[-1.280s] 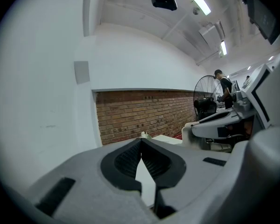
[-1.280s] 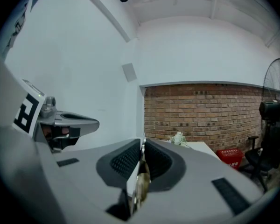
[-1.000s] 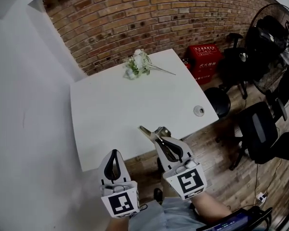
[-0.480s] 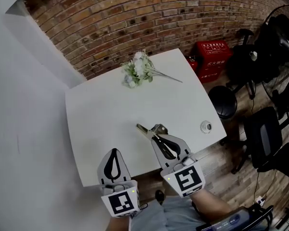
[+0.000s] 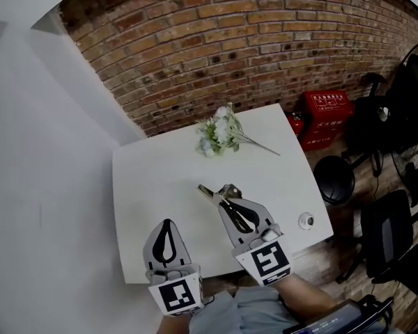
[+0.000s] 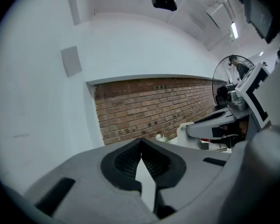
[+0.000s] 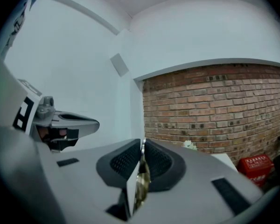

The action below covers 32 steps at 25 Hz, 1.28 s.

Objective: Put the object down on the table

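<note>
My right gripper (image 5: 225, 199) is shut on a thin, flat, brass-coloured metal object (image 5: 210, 191) whose end sticks out past the fingertips to the left. It hovers over the front part of the white table (image 5: 160, 179). In the right gripper view the object (image 7: 142, 177) stands edge-on, pinched between the dark pads of the gripper (image 7: 142, 146). To its left, my left gripper (image 5: 167, 224) hangs over the table's front edge, and its jaws (image 6: 141, 143) meet with nothing between them.
A bunch of white flowers (image 5: 219, 132) lies at the table's far edge, and a small round item (image 5: 306, 220) sits near its front right corner. Right of the table stand a red box (image 5: 325, 113), a black stool (image 5: 334, 179) and office chairs (image 5: 390, 239). A brick wall (image 5: 251, 40) is behind.
Both grippers have moved forward from off the table's front edge to over its front part. The right gripper's hold on the metal object is unchanged.
</note>
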{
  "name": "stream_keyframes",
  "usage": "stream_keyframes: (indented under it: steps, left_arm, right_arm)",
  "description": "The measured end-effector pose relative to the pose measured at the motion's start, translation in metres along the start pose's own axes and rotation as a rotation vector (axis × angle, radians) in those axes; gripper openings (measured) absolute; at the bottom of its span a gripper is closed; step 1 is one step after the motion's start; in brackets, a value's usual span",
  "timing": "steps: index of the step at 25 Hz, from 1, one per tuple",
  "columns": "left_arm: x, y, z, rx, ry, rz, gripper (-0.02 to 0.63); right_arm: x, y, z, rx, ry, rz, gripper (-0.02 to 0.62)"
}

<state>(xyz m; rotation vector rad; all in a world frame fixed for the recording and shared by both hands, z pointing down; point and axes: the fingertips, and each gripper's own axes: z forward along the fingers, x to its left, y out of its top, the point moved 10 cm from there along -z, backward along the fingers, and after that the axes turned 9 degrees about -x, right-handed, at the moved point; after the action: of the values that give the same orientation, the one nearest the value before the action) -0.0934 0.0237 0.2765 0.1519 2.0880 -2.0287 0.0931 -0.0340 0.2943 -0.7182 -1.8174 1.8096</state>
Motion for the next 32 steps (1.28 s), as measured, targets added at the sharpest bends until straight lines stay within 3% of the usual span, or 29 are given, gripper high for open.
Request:
stream_keyframes:
  steps: [5, 14, 21, 32]
  left_arm:
    - [0.010, 0.007, 0.002, -0.055, 0.068, 0.030, 0.009]
    - [0.027, 0.014, -0.002, -0.016, 0.153, 0.005, 0.008]
    - [0.048, 0.001, 0.007, 0.014, 0.159, 0.005, 0.009]
    - [0.072, -0.033, 0.037, 0.087, 0.111, -0.064, 0.009]
  right_arm:
    - [-0.002, 0.013, 0.021, -0.040, 0.064, -0.026, 0.037]
    - [0.008, 0.016, 0.048, -0.047, 0.141, -0.032, 0.037]
    - [0.015, 0.008, 0.071, -0.006, 0.154, -0.021, 0.037]
    - [0.011, -0.026, 0.104, 0.103, 0.104, -0.005, 0.038]
